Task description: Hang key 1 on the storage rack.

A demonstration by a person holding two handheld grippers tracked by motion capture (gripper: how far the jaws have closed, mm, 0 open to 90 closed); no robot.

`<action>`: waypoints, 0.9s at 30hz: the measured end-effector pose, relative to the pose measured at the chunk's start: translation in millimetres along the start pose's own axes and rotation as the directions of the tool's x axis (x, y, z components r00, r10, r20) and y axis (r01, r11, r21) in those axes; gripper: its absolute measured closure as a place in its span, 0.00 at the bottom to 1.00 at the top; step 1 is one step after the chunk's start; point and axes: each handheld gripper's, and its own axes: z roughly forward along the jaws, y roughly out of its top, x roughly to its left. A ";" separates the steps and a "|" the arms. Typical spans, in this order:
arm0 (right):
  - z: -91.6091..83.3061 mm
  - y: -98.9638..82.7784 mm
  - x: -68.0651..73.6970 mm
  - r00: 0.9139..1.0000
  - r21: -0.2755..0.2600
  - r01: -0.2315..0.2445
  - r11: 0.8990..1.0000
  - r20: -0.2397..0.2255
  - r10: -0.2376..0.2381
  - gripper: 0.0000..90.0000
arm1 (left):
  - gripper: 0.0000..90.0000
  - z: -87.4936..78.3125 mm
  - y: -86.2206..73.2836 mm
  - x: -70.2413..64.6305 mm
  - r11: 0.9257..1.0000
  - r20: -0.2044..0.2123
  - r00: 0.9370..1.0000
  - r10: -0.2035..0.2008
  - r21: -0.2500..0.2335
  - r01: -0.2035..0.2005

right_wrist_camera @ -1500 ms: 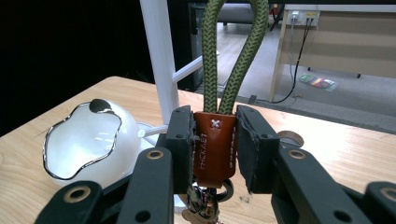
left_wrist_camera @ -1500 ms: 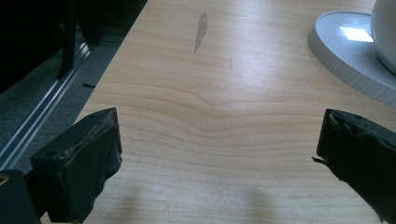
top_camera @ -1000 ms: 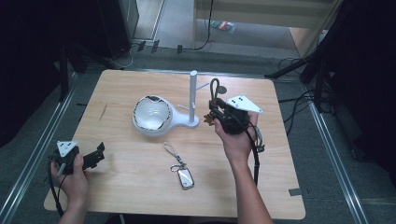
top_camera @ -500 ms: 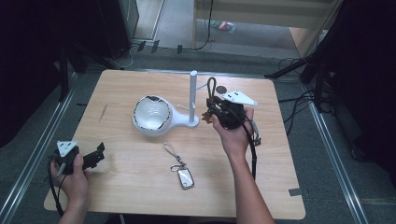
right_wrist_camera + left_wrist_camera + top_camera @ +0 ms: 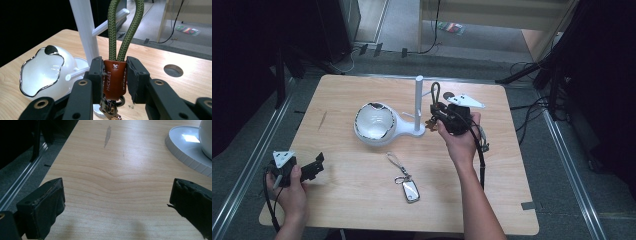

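Note:
My right gripper (image 5: pixel 114 73) is shut on the brown leather tab (image 5: pixel 114 82) of a keychain. Its green cord loop (image 5: pixel 125 30) stands straight up from the jaws, and metal rings hang below them. In the high view this gripper (image 5: pixel 438 114) hovers just right of the white post (image 5: pixel 418 100) of a stand with short side pegs. The loop (image 5: pixel 434 92) rises beside the post, apart from it. My left gripper (image 5: pixel 316 166) rests near the table's front left corner. Its jaws (image 5: pixel 117 202) stand open with only bare wood between them.
A white bowl-shaped dish (image 5: pixel 374 122) with a wavy dark rim sits on the stand's round base (image 5: pixel 186 150). A car key fob (image 5: pixel 410 190) with a short strap lies on the wooden table (image 5: pixel 347 200) toward the front. A round hole (image 5: pixel 173 70) is in the tabletop at the back right.
My right gripper has shifted a little left, bringing the keychain closer to the white post. The left gripper has stayed where it was.

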 end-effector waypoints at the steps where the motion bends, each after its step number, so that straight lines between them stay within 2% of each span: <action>1: 0.5 -0.2 0.3 1.000 0.004 0.001 1.000 -0.002 -0.001 0.77 | 0.00 0.0 0.0 0.0 1.000 0.000 1.000 0.000 0.000 0.000; 27: 18.8 -7.8 12.3 0.998 0.072 0.048 0.996 -0.037 -0.045 0.76 | 0.00 0.3 0.2 0.3 1.000 -0.001 1.000 -0.001 0.004 0.001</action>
